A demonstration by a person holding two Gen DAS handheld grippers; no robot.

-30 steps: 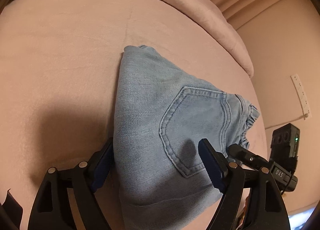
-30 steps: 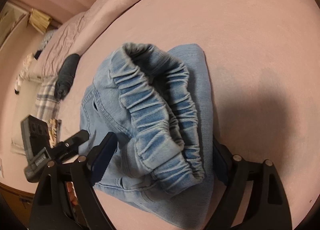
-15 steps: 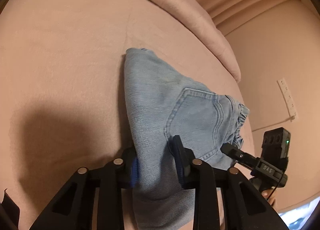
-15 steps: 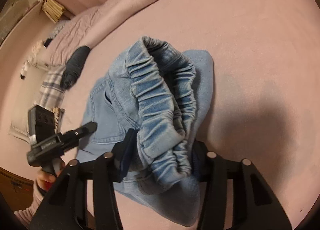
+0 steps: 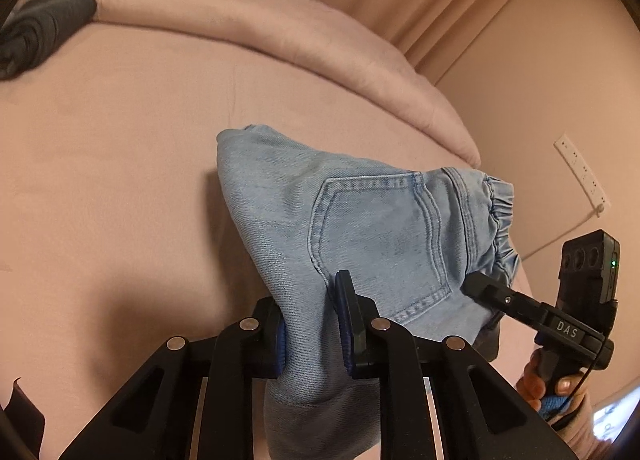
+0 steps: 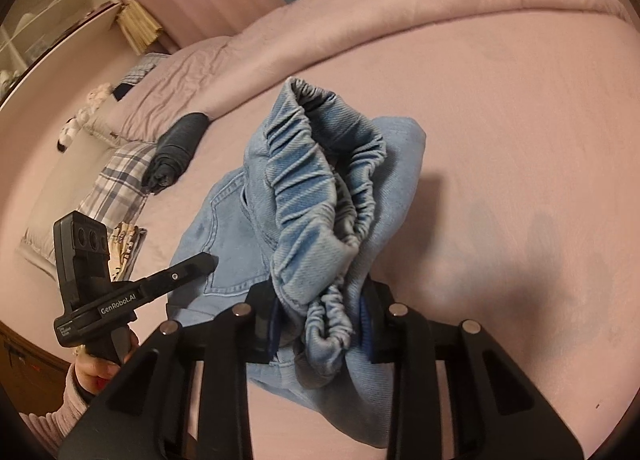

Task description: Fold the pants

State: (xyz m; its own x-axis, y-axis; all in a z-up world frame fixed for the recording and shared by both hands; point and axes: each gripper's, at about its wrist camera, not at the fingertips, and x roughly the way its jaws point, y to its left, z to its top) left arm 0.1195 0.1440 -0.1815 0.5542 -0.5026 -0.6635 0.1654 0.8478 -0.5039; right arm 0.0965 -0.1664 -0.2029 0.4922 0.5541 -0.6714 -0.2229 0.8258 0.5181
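Light blue denim pants (image 5: 372, 227) lie folded into a thick bundle on the pink bed (image 5: 120, 179), back pocket up. My left gripper (image 5: 310, 324) pinches the near folded edge, its jaws still closing, and that edge is lifted off the bed. In the right wrist view the same pants (image 6: 320, 187) show their gathered elastic waistband. My right gripper (image 6: 320, 324) clamps the waistband end, jaws still closing on it. Each view shows the other gripper at the far side: the right gripper (image 5: 480, 284) and the left gripper (image 6: 208, 260).
A rolled dark grey garment (image 6: 176, 151) lies on the bed beyond the pants, also the dark garment (image 5: 40, 27). A thick pink duvet (image 5: 280, 31) borders the far side. A plaid pillow (image 6: 116, 187) and shelves (image 6: 60, 19) stand at the left. A wall socket strip (image 5: 582, 171) is at the right.
Both grippers went from wide open around the pants' near edges to closed on the denim, then rose, lifting the bundle's near side off the bed.
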